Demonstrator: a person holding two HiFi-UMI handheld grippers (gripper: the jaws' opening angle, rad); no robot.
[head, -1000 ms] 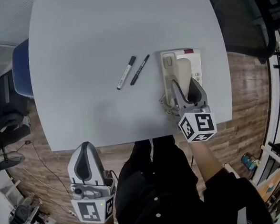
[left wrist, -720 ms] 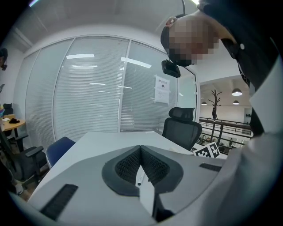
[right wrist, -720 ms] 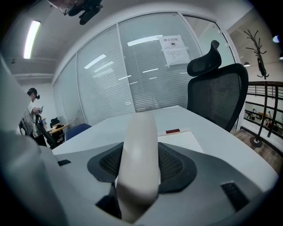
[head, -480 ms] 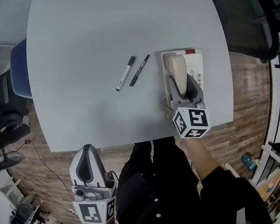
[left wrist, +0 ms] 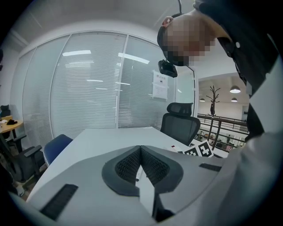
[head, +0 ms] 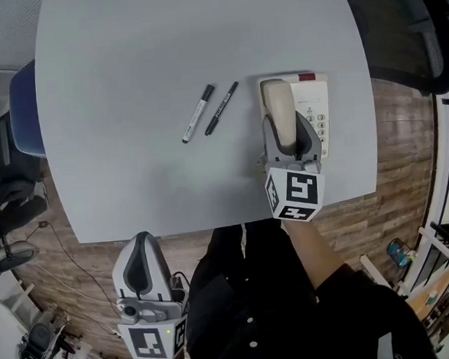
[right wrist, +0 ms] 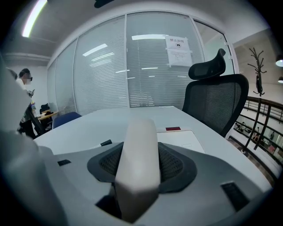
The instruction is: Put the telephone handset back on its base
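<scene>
Handset (right wrist: pixel 138 163) is clamped between the fingers (right wrist: pixel 179 165) of the right gripper (head: pixel 289 136), lying along the base (head: pixel 317 107) beneath and just ahead of them — whether it is fully seated is unclear. Releasing it skewed could leave it perched off the cradle; dragging pads on withdrawal could shove the base across the tabletop (head: pixel 124 59). The left gripper (head: pixel 141 253), its fingers pressed together on nothing, is well apart.

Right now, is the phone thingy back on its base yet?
Nearly. Done: the handset lies lined up along the left side of the base. In hand: the right gripper clamps its near end. Left: seat it fully, which I cannot confirm from here, then let go. The left gripper hangs shut and empty.
</scene>
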